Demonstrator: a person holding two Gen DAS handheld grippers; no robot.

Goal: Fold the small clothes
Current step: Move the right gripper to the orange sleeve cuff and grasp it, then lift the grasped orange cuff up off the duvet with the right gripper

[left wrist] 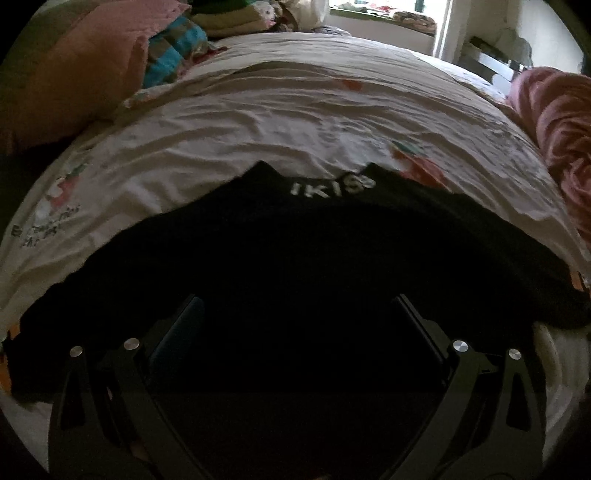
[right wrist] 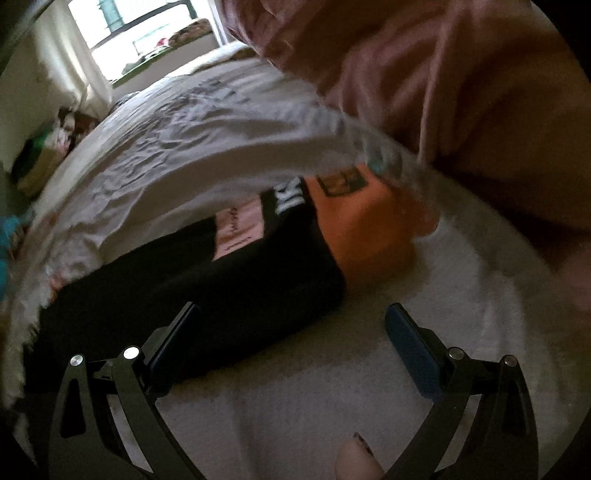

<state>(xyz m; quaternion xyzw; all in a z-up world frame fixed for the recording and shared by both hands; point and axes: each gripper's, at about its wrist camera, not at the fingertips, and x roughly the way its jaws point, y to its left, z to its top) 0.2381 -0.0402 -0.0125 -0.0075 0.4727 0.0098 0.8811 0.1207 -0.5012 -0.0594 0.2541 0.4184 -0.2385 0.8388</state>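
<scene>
Black shorts (left wrist: pixel 314 251) with a white-lettered waistband are lying spread on the bed (left wrist: pixel 258 122), filling the near half of the left wrist view. Nearest that camera, the left hand-held gripper (left wrist: pixel 295 314) is hovering over the dark cloth with its two fingers (left wrist: pixel 184 321) standing wide apart, released and grasping nothing. Beyond the shorts, the wrinkled white bedsheet with red printed patterns is stretching away toward a pink pillow (left wrist: pixel 74 74) and a blue striped blanket (left wrist: pixel 173 51) on the far left, and a pink crumpled cloth (left wrist: pixel 561 122) is lying at the right edge.

In the blurred right wrist view, the right hand-held gripper (right wrist: pixel 291 325) is also gaping, holding nothing; one finger is lying over the edge of the shorts (right wrist: pixel 221 288), the other over bare white bedding (right wrist: pixel 369 369). Just past the shorts, an orange garment (right wrist: pixel 369 236) is touching their waistband end. Farther off, the pink cloth (right wrist: pixel 424 74) is filling the upper right, and a bright window (right wrist: pixel 147 26) is showing at the far end.
</scene>
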